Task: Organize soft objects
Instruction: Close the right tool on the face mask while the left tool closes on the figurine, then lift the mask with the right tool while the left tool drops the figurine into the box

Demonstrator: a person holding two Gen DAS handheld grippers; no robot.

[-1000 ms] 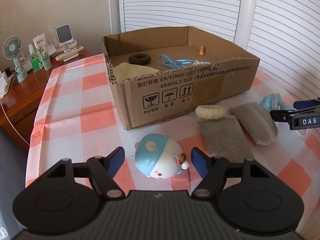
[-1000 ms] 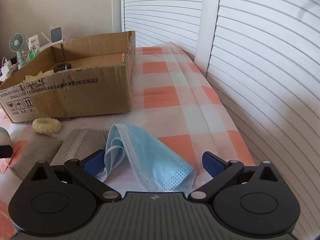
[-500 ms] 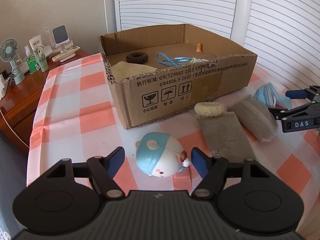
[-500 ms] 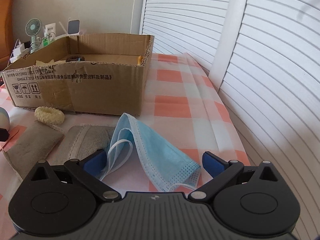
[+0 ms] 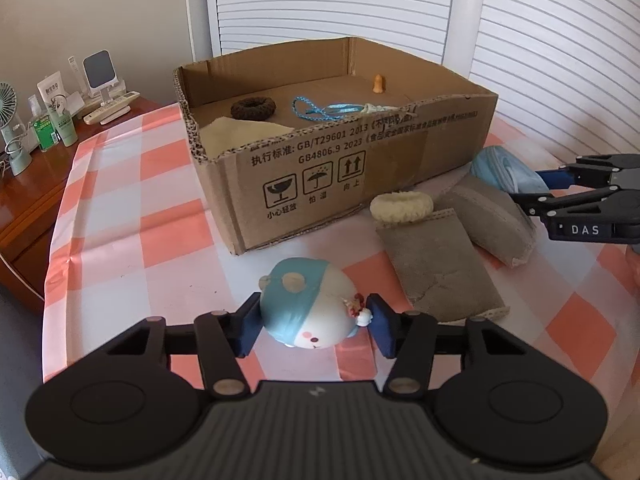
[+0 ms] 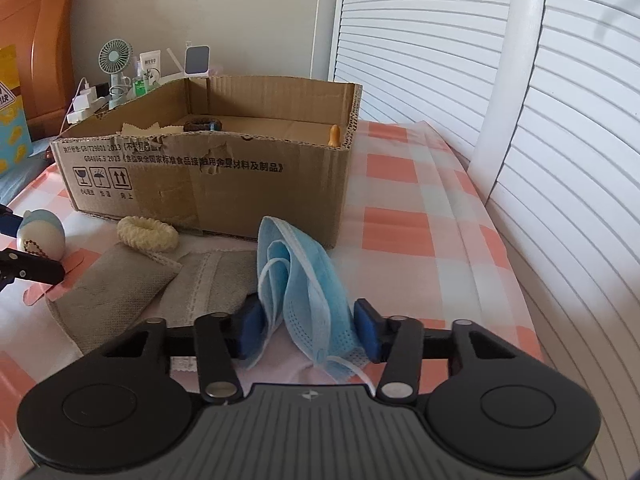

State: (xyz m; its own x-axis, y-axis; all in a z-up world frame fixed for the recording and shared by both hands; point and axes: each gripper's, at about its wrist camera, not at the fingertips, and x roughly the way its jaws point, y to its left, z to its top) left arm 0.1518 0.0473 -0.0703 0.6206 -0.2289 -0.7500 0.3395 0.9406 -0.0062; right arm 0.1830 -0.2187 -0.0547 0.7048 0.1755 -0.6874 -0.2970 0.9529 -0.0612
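Note:
My left gripper (image 5: 312, 328) is shut on a round blue-and-white plush toy (image 5: 308, 308) on the checked tablecloth. My right gripper (image 6: 310, 326) is shut on a bunched blue face mask (image 6: 308, 280), which stands up between the pads; it also shows in the left wrist view (image 5: 504, 168). Two grey fabric pouches (image 5: 436, 264) (image 5: 492, 224) and a cream scrunchie (image 5: 400, 208) lie between the grippers. The open cardboard box (image 5: 360, 176) behind holds a brown scrunchie (image 5: 253, 109), a blue cord (image 5: 320, 110), a beige cloth and a small orange piece.
A wooden side table (image 5: 28, 184) at the far left carries a small fan, bottles and a phone stand. White louvred doors (image 6: 540, 120) close off the back and right. The table edge runs close along the right (image 6: 520, 300).
Both grippers have closed: the left onto the plush toy, the right onto the mask, bunching it upright. Both views have shifted, the right one swinging left toward the box.

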